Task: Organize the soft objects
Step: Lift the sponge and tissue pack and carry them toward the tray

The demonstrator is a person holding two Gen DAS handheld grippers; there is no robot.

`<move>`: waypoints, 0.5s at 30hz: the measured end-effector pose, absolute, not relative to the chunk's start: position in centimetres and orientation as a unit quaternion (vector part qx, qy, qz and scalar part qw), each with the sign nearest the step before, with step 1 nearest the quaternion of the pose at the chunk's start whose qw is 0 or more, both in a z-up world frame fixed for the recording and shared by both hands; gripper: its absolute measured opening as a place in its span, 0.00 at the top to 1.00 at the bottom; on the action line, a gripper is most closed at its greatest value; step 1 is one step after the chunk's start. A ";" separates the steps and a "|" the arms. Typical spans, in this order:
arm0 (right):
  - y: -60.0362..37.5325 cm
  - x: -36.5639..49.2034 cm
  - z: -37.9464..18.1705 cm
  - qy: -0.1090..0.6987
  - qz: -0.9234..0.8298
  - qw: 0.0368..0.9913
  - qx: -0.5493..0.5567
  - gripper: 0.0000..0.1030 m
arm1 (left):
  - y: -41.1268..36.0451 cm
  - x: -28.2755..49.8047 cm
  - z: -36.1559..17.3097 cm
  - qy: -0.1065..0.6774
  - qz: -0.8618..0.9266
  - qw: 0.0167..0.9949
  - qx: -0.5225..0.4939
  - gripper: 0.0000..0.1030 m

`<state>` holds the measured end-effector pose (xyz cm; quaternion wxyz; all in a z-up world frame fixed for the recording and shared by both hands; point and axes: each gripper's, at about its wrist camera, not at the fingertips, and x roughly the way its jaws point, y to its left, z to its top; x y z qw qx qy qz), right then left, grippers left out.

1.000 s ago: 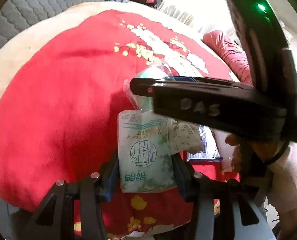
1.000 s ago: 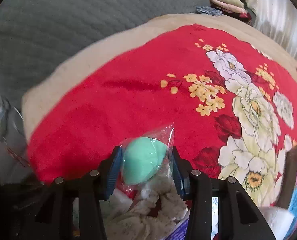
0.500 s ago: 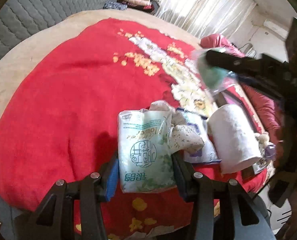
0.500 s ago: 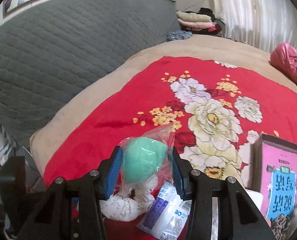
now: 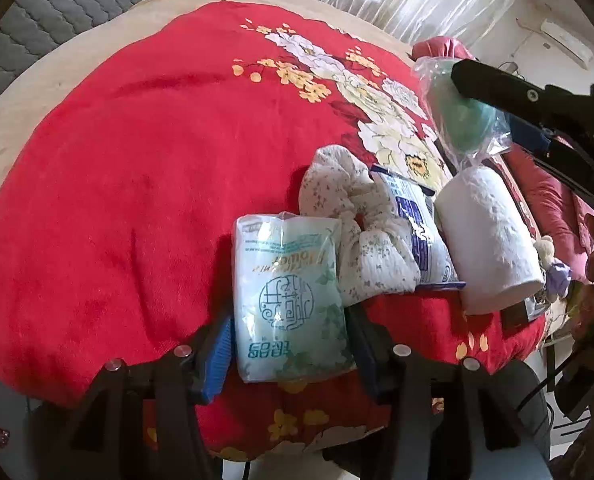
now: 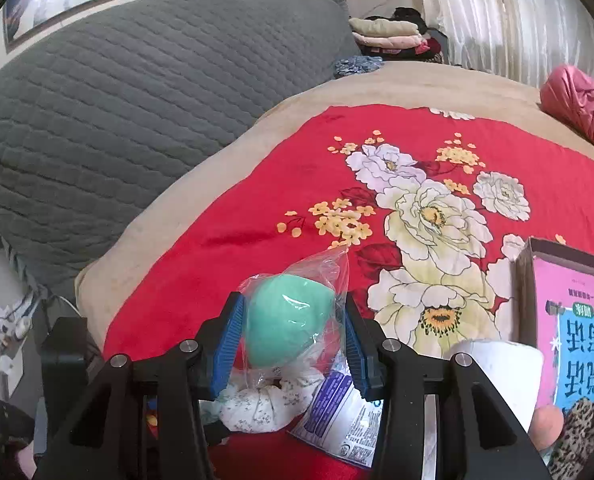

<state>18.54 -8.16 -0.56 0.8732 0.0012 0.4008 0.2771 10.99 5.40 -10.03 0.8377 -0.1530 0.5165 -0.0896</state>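
Left wrist view: the left gripper (image 5: 291, 344) straddles a pale green tissue pack (image 5: 289, 300) that lies on the red floral blanket (image 5: 137, 152); its jaws are opening, with the pack between the blue pads and gaps showing at both sides. Just beyond the right finger a small-flowered white cloth bundle (image 5: 353, 220) touches the pack's far corner. To the right of it lie a blue-and-white plastic packet (image 5: 421, 224) and then a white paper roll (image 5: 493, 240), each against its neighbour. Above the roll, the right gripper (image 5: 481, 92) hangs in the air over the blanket.

Right wrist view: the right gripper (image 6: 293, 332) is clamped on a mint-green sponge in a clear bag (image 6: 289, 328), both pads pressing its sides. Directly below it are the cloth bundle (image 6: 257, 404) and packet (image 6: 345, 416); to its right stands a pink-and-blue box (image 6: 573, 332). Farther off, left of the blanket, rises a grey quilted headboard (image 6: 137, 100).
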 end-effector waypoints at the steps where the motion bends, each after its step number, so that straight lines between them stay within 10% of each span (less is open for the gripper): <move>1: -8.3 18.4 -0.5 0.400 0.277 0.873 0.004 0.53 | 5.3 10.9 -10.1 0.519 -0.090 0.837 -0.150 0.48; 15: -12.7 16.3 1.7 0.366 0.251 0.895 0.038 0.53 | 5.4 10.0 -9.8 0.524 -0.076 0.837 -0.137 0.53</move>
